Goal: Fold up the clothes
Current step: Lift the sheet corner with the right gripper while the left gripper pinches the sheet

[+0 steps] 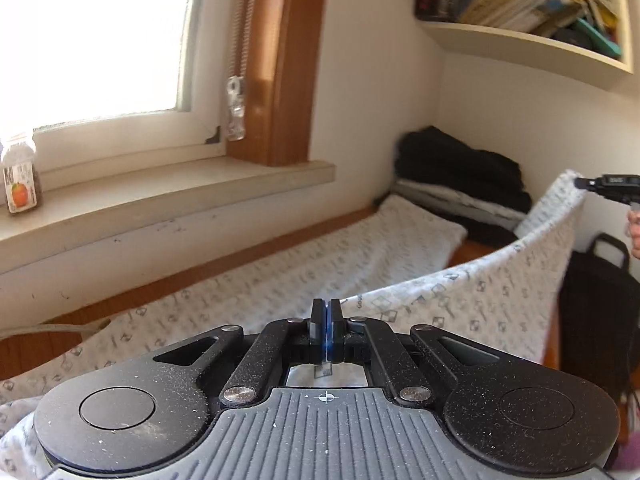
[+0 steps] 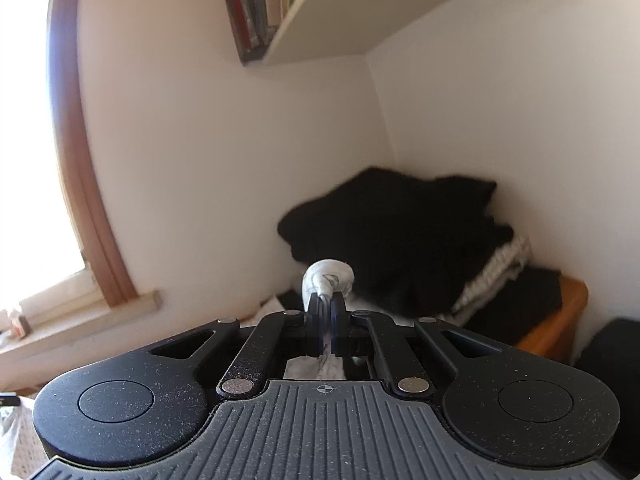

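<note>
We saw the white patterned garment (image 1: 460, 304) stretched lifted between the left gripper (image 1: 327, 312) and right gripper (image 2: 327, 300), its far portion lying flat ahead.

Open air hangs above the orange-brown wooden tabletop (image 1: 472, 254), where the white patterned cloth (image 1: 460, 300) is stretched taut as a raised band that bars any straight pass from near side to far. Behind it, the cloth's flat part leaves a clear lane beside the beige stone windowsill (image 1: 192, 184). That lane ends at the corner, blocked by the stack of folded black and grey clothes (image 2: 400, 240). On the sill, a clear bottle with an orange label (image 1: 20, 176) stands at the far left. Overhead, the cream wall shelf packed with books (image 1: 532, 36) caps the corner. A black bag with a handle (image 1: 600, 300) crowds the table's right edge.
</note>
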